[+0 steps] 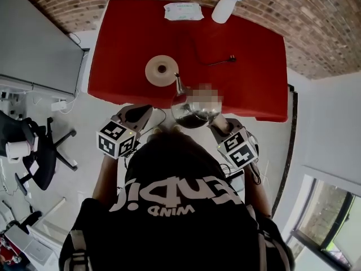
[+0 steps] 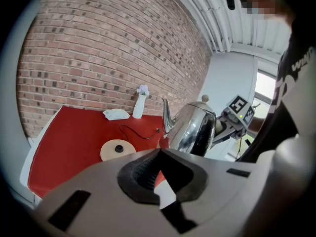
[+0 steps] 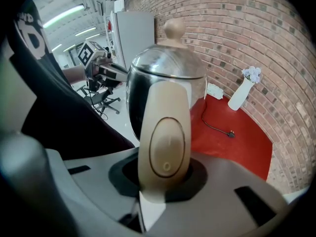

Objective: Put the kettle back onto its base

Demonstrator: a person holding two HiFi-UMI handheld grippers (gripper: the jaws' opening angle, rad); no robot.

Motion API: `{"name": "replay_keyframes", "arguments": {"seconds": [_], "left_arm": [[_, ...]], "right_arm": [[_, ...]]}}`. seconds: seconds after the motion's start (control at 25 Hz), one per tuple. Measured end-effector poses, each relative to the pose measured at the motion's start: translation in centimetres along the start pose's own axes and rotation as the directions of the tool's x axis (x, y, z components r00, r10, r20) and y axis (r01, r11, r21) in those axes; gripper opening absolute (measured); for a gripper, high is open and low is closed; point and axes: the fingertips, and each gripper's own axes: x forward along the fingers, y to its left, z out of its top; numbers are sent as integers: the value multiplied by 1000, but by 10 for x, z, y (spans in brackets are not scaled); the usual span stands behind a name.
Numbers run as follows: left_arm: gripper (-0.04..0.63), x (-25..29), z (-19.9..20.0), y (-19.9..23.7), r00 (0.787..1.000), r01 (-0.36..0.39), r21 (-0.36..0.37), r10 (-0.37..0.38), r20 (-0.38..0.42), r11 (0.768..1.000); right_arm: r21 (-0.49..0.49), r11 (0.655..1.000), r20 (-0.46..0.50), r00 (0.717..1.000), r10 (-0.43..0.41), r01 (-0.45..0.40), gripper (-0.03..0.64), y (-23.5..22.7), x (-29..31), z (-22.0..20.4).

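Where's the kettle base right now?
Head view: the round beige kettle base sits empty on the red table, left of centre toward its near edge, just beyond and left of the steel kettle.

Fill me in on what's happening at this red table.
A person holds a gripper in each hand. The right gripper is clamped on the beige handle of the steel kettle, which hangs in the air above the near edge of the table. The round base sits bare on the table, so the kettle is not yet on it. The left gripper holds nothing.
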Motion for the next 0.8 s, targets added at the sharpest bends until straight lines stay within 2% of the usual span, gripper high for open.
{"name": "replay_keyframes", "arguments": {"seconds": [0.32, 0.8], "left_arm": [[9, 15, 2, 1, 1000, -10, -20, 10, 2, 1000], [9, 13, 2, 12, 999, -51, -34, 51, 6, 998]], "right_arm": [[-44, 999, 15, 1000, -3, 4, 69, -27, 8, 13], [-159, 987, 72, 997, 9, 3, 69, -56, 28, 78]]}}
